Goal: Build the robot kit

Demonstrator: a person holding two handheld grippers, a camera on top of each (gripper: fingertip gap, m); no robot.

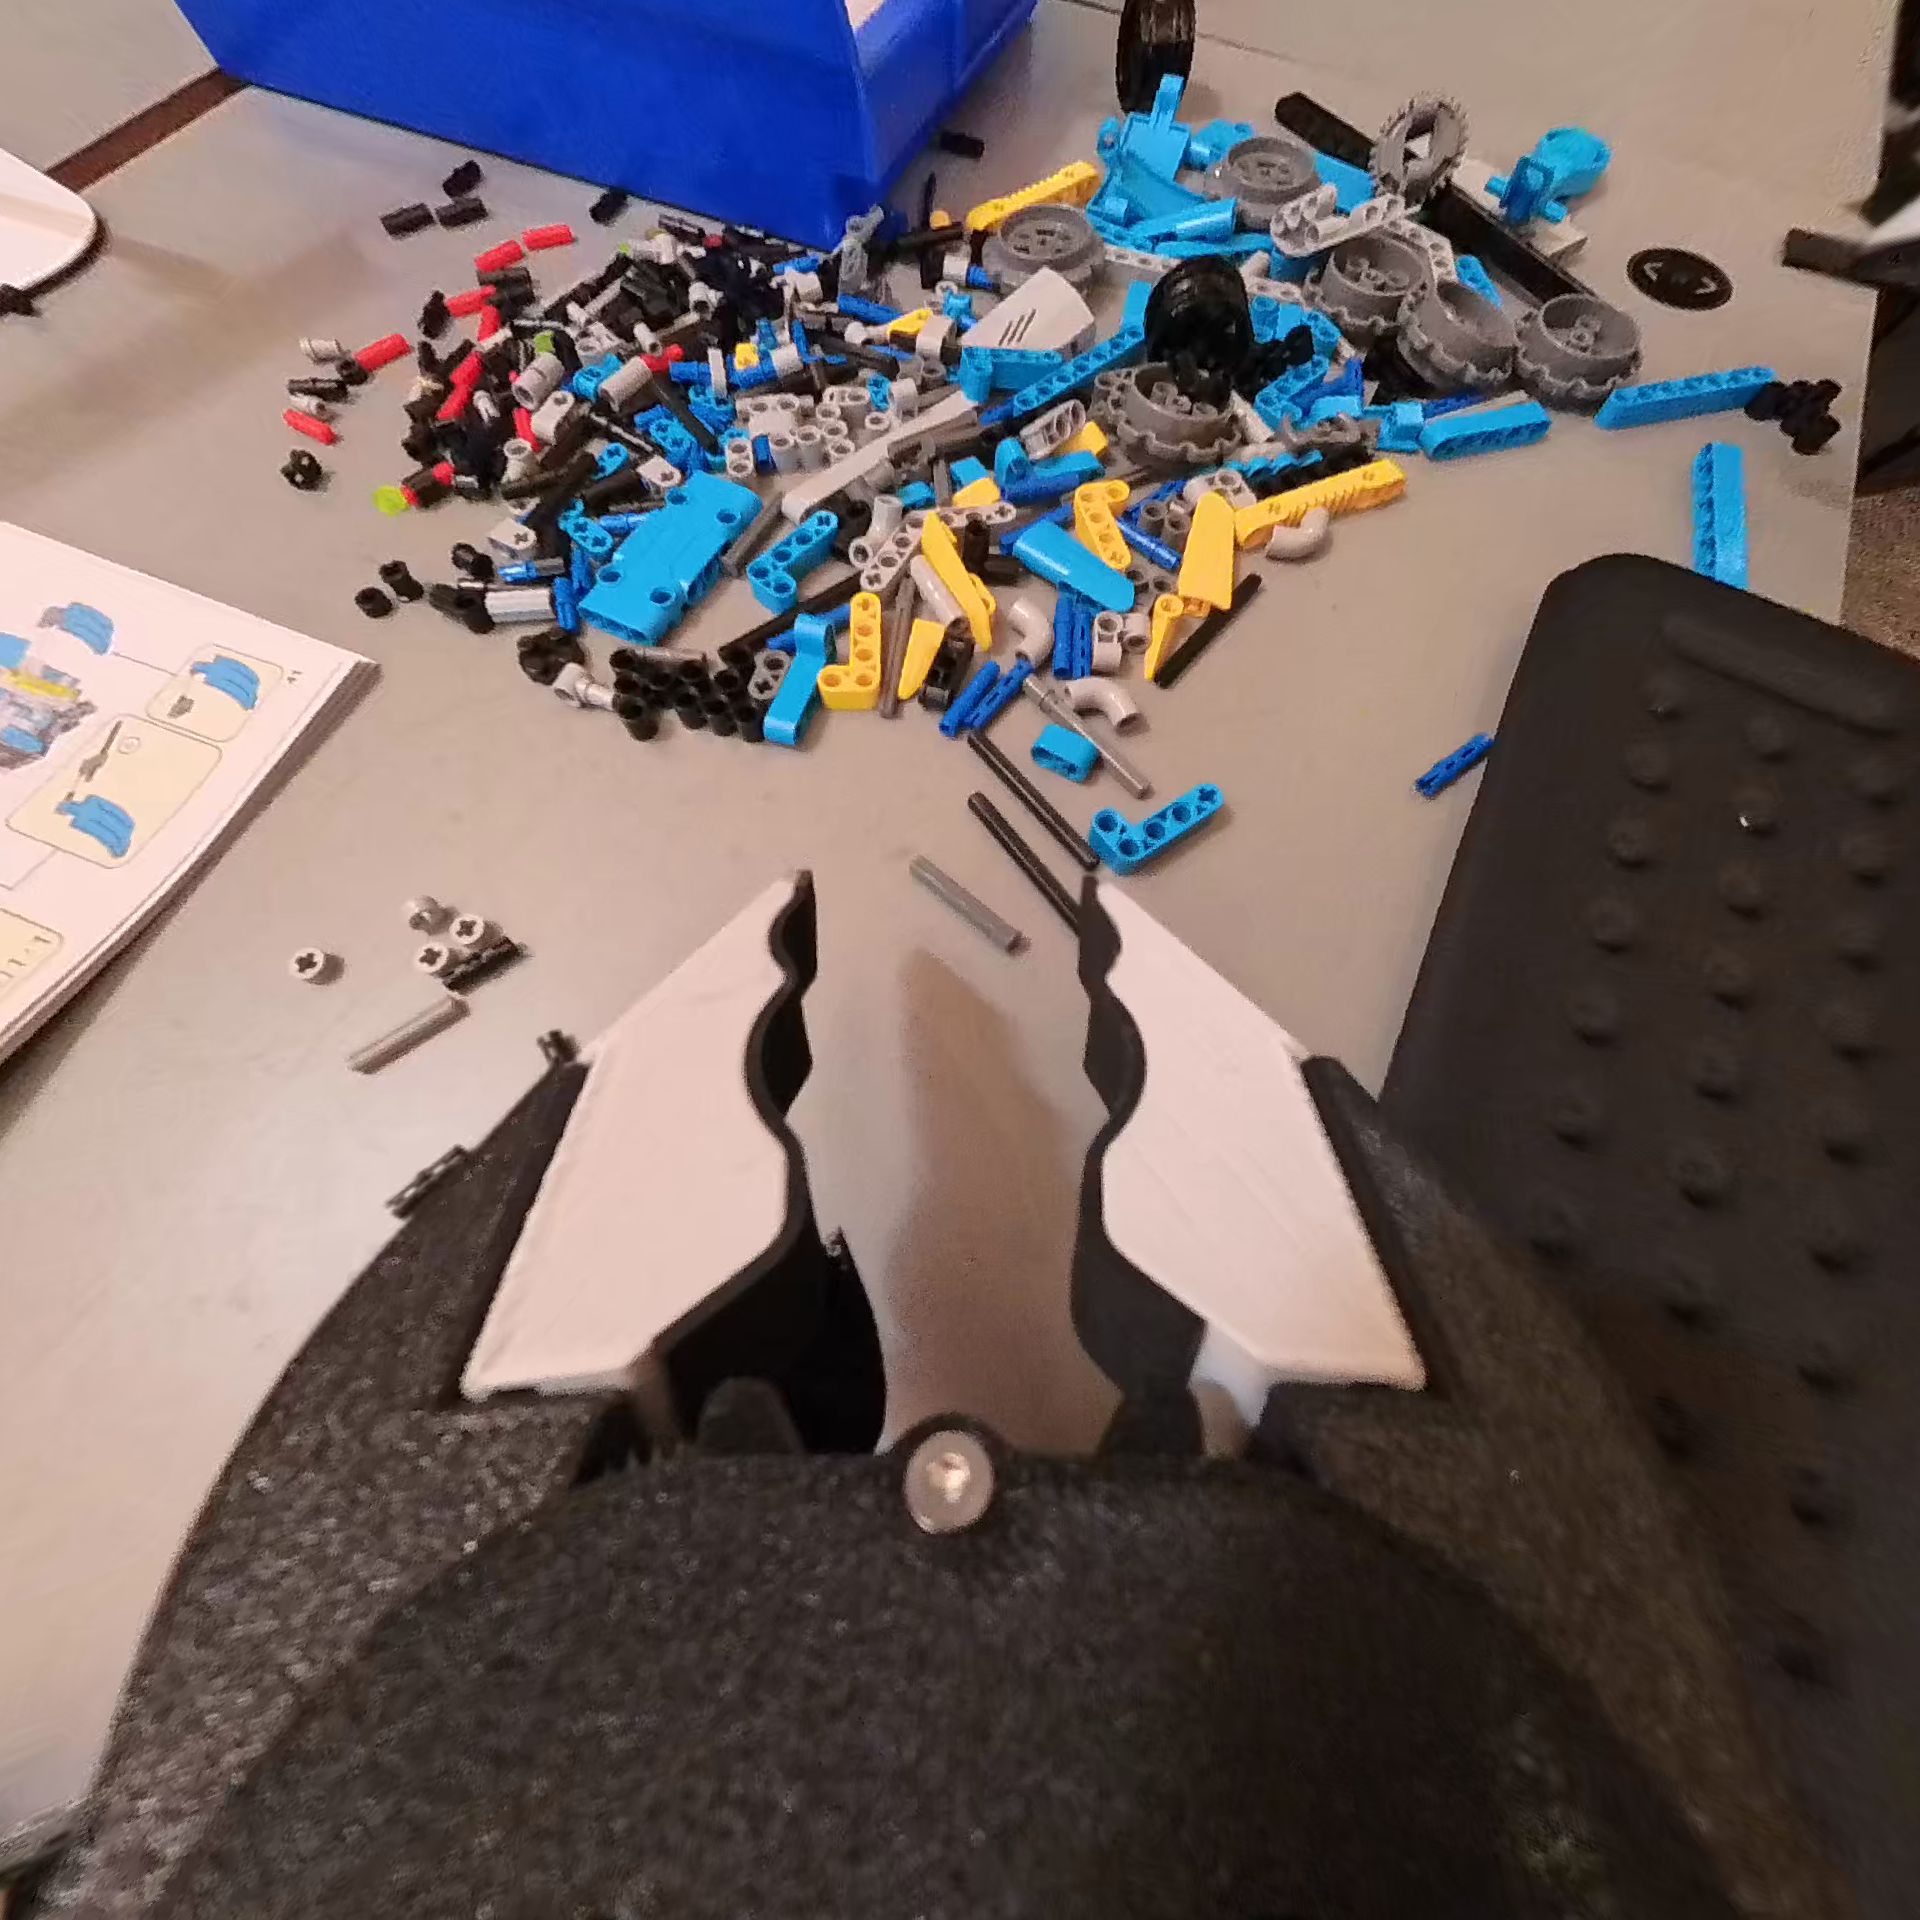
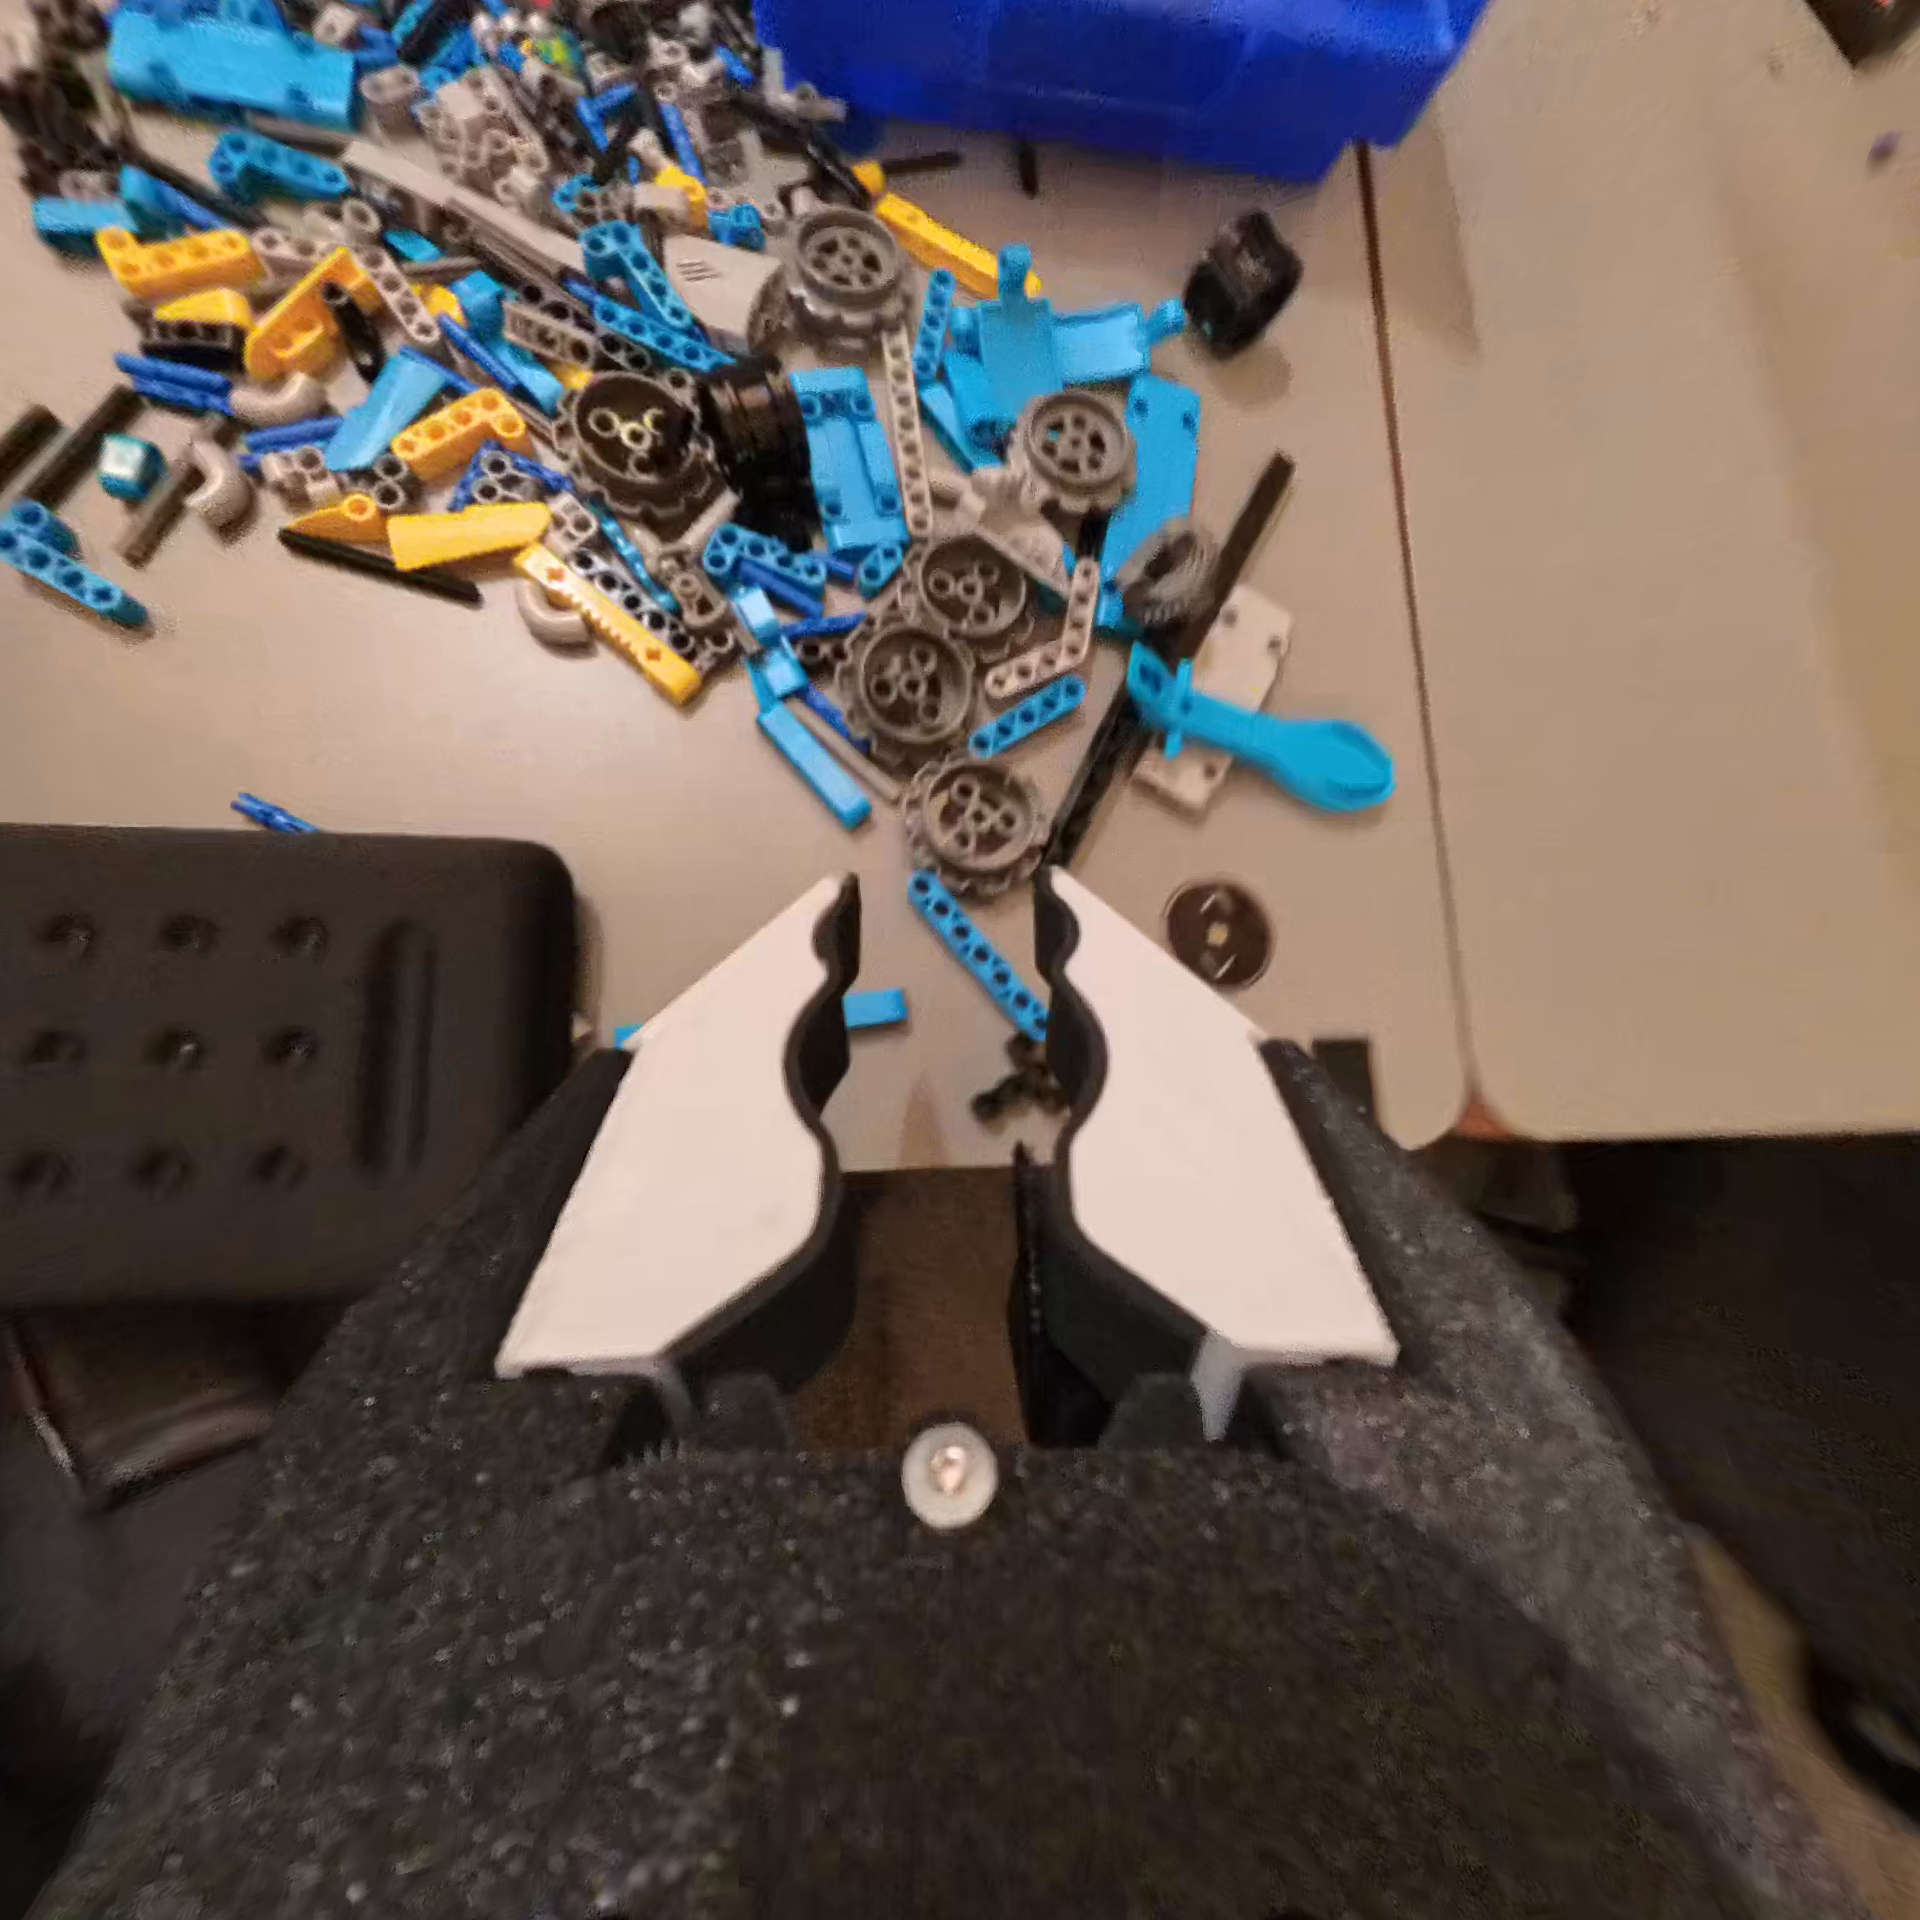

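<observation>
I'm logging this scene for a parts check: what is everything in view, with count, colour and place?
Parts pile: many; blue, yellow, grey, black, red; mid-table.
Bin: one, blue, behind the pile.
Booklet: one, white, table's left.
Grey axle: one, just ahead of the left claw.
Blue beam: one, between the right claw's tips.
Table: one, grey.
Left claw: open, empty.
Right claw: open, empty.

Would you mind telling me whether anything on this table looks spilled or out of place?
Yes: a heap of building pieces lies loose across the grey table beside the blue bin rather than in it. Strays sit apart, such as a grey axle near the open, empty left gripper.
</observation>
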